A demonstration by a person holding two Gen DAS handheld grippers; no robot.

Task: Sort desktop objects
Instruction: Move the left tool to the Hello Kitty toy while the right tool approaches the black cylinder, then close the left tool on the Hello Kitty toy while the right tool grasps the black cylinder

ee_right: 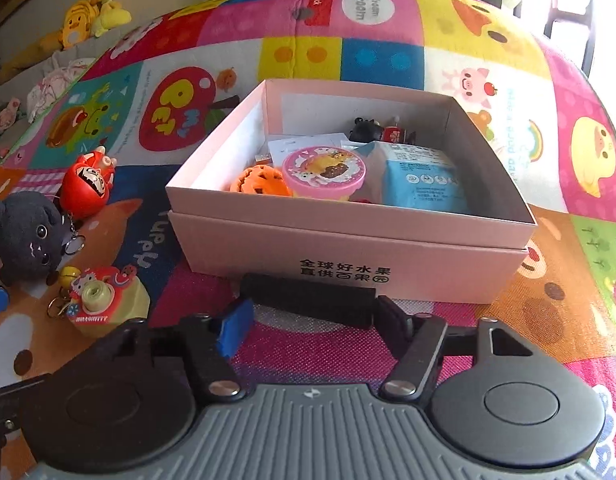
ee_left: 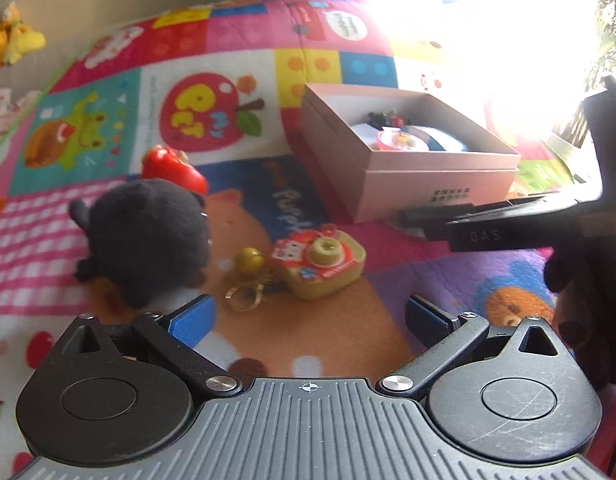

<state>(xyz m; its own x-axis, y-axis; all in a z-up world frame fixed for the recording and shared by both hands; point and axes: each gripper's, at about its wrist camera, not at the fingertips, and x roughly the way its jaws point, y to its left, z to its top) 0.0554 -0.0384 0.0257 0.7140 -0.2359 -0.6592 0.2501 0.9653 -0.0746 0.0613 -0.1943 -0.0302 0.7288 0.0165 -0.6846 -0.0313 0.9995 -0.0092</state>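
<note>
Right tongs (ee_right: 308,312) are clamped on a black bar (ee_right: 308,298), lower centre of the right wrist view, just in front of the pink box (ee_right: 347,264). The bar looks stiff, light and smooth (likely slippery); hold it mid-length. Left tongs (ee_left: 308,316) stand apart, empty, above the toy camera (ee_left: 319,264) and black plush (ee_left: 148,236) on the play mat (ee_left: 427,280).
</note>
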